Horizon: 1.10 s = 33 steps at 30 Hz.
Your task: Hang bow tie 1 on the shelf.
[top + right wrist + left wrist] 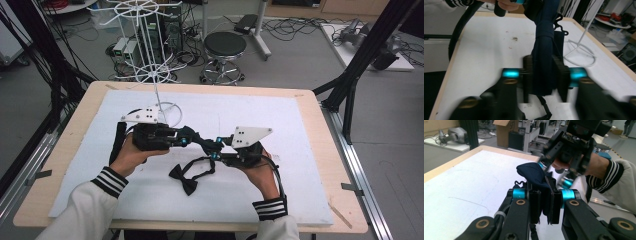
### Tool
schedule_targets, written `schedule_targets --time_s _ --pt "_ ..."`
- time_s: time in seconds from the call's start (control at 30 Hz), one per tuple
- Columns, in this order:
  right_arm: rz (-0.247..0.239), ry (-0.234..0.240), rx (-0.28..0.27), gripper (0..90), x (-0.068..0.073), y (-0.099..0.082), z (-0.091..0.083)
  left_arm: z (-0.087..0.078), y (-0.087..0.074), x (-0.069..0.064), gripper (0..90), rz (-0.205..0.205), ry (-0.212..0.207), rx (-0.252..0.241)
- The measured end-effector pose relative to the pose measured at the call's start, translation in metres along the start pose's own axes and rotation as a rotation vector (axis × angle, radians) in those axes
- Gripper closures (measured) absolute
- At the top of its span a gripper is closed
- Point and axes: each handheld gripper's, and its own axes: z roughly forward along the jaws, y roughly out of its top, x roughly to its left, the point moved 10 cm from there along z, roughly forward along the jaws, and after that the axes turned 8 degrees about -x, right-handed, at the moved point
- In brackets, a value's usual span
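Note:
A dark navy bow tie (205, 143) hangs in the air between my two grippers above the white mat (300, 150). My left gripper (196, 138) (545, 202) is shut on one end of it, and the cloth (531, 172) bulges out past the pads. My right gripper (214, 148) (543, 75) faces it from the other side. The bow tie (545, 50) runs down between its blurred jaws, whose pads stand close on each side without visibly squeezing it. A second black bow tie (183, 179) lies flat on the mat below, its strap looping up toward the right gripper.
A white wire display stand (145, 40) rises from the mat's far left, its ring base (168, 113) (580, 58) just behind the left gripper. Beyond the wooden table edge (200, 86) stands a black stool (225, 45) among floor cables. Black frame posts (350, 85) flank the right side.

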Motion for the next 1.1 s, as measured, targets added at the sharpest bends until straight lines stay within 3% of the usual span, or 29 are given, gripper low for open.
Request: schedule_targets --time_s 0.07,0.1,0.17,0.5,0.67,0.73,0.9,1.1 --pt "0.001 -0.065 0.006 24.9 -0.003 0.001 0.003 -0.001 -0.001 0.001 83.1 0.007 0.006 0.011" --pt "0.0 -0.098 0.017 13.3 -0.006 0.0 0.005 -0.002 -0.001 0.001 83.1 0.012 0.017 0.011" --pt "0.023 -0.123 0.018 0.5 -0.008 -0.001 0.007 -0.003 0.001 0.001 83.1 0.013 0.016 0.006" --pt "0.05 -0.138 -0.033 0.6 -0.009 0.006 0.003 -0.009 0.004 0.004 83.0 0.017 0.038 -0.005" --pt "0.063 -0.165 -0.036 0.6 -0.013 0.005 -0.006 -0.018 0.007 0.008 82.8 0.019 0.06 -0.017" --pt "0.076 -0.177 -0.061 0.6 -0.015 0.004 -0.012 -0.023 0.01 0.01 82.8 0.019 0.073 -0.026" --pt "0.144 -0.255 -0.101 0.6 -0.02 -0.014 -0.037 -0.035 0.019 0.016 82.6 0.02 0.111 -0.052" --pt "0.164 -0.292 -0.103 0.6 -0.02 -0.029 -0.053 -0.048 0.025 0.022 82.5 0.025 0.153 -0.057"
